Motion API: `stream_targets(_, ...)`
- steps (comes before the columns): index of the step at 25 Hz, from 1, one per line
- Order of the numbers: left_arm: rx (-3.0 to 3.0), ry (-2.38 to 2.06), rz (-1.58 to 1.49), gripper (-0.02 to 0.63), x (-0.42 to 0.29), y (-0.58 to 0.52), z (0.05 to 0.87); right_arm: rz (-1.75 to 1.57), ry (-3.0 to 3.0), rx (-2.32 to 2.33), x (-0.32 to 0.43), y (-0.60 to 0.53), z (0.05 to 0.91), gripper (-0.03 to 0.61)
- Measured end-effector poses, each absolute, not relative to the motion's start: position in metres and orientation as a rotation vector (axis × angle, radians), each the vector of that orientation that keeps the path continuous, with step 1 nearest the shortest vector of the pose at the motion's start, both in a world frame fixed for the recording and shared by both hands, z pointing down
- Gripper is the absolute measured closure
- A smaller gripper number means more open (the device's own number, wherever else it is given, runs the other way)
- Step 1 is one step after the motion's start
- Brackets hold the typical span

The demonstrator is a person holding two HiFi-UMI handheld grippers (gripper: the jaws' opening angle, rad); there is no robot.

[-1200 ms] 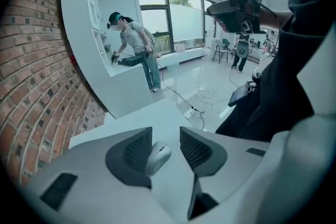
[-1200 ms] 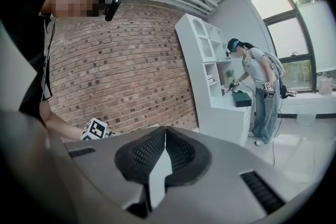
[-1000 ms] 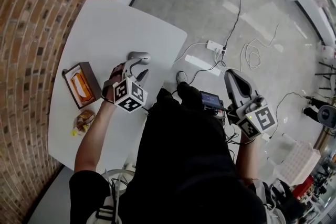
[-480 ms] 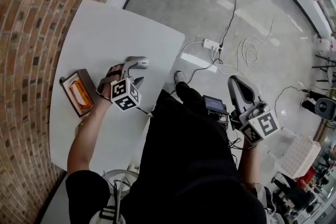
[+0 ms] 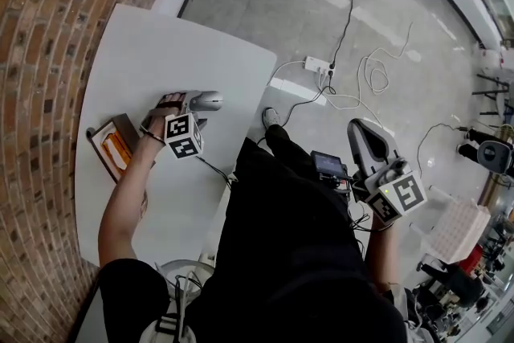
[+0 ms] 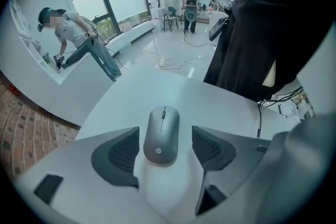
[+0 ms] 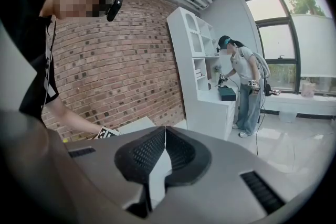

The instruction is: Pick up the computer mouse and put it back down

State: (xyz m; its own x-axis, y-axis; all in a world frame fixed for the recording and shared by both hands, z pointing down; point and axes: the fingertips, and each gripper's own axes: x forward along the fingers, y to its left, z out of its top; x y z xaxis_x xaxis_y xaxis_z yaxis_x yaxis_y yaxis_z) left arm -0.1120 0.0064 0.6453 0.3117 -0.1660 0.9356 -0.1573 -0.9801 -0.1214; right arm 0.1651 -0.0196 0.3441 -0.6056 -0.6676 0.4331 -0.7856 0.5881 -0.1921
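left gripper (image 6: 165,135): opening, pads (image 6: 122,150) flanking grey computer mouse (image 6: 161,132) without touching | mouse: lying flat on white table (image 6: 157,89) | right gripper (image 7: 164,134): holding jaws pressed together, empty

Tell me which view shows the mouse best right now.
The left gripper view: the mouse lies whole on the table between the opening jaws of the left hand-held gripper, untouched. The head view shows only a small grey part of it beyond that hand-held gripper. The right gripper view misses it.
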Motion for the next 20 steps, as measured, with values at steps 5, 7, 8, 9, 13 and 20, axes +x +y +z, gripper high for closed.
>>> stream_targets(5,-2.535,0.269,-1.814,0.301,-0.111,-0.001,0.653,0.534,-2.486,1.223,0.171,-0.020,0.346,0.561)
stream_targets(7,-2.531,0.247,-1.829,0.299,-0.111,0.000,0.658,0.546,-2.477,1.228,0.173,-0.020,0.347,0.561)
stream_targets(8,-2.529,0.237,-1.836,0.298,-0.111,0.001,0.661,0.550,-2.477,1.227,0.173,-0.020,0.347,0.561)
stream_targets(9,-2.529,0.229,-1.843,0.295,-0.111,0.001,0.663,0.550,-2.477,1.226,0.172,-0.021,0.348,0.561)
stream_targets(13,-2.526,0.208,-1.860,0.287,-0.111,0.000,0.672,0.550,-2.469,1.230,0.174,-0.022,0.351,0.561)
stream_targets(20,-2.496,0.145,-1.889,0.287,-0.106,-0.009,0.685,0.566,-2.484,1.205,0.164,-0.025,0.350,0.561)
